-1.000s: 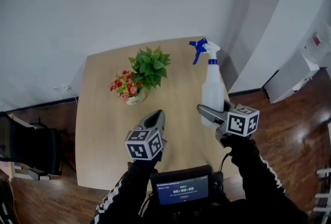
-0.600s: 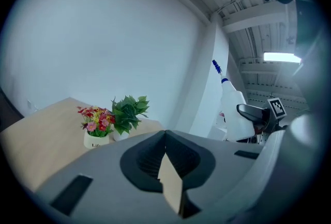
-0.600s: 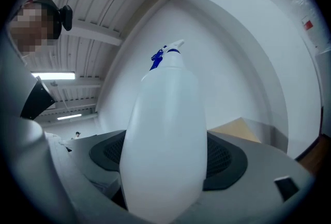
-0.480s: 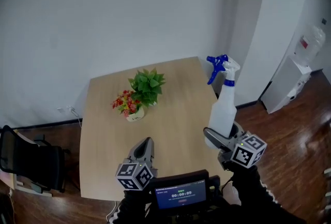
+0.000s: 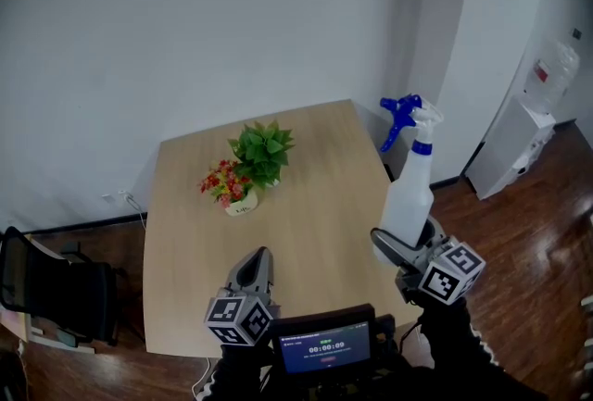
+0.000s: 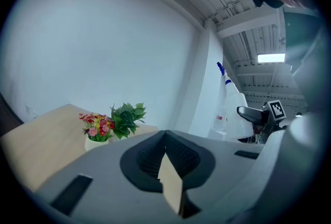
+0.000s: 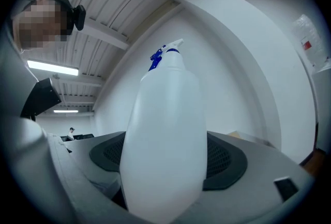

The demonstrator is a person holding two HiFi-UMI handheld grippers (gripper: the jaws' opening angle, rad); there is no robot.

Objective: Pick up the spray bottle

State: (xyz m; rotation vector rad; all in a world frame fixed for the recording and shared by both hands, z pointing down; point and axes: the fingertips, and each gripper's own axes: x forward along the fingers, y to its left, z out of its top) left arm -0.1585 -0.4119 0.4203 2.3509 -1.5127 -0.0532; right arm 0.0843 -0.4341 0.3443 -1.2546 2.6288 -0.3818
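The spray bottle (image 5: 408,203), white with a blue trigger head, is off the wooden table (image 5: 306,205), leaning a little to the right over its right edge. My right gripper (image 5: 406,238) is shut on the bottle's lower body. In the right gripper view the bottle (image 7: 165,135) fills the gap between both pads and its nozzle points up and left. My left gripper (image 5: 258,256) hovers over the table's near edge, shut, with nothing between its fingers. The left gripper view also catches the held bottle (image 6: 235,114) at right, beyond that gripper's (image 6: 165,137) closed tips.
A pot of red flowers (image 5: 232,188) and a green plant (image 5: 263,149) stand mid-table. A white pillar (image 5: 473,47) and a water dispenser (image 5: 528,144) are at right. A black chair (image 5: 46,283) is at left. A small screen (image 5: 324,348) sits by my chest.
The bottle has left the tabletop and risen with my right gripper. Both grippers drew back toward me, and the head view swung up to show more wall.
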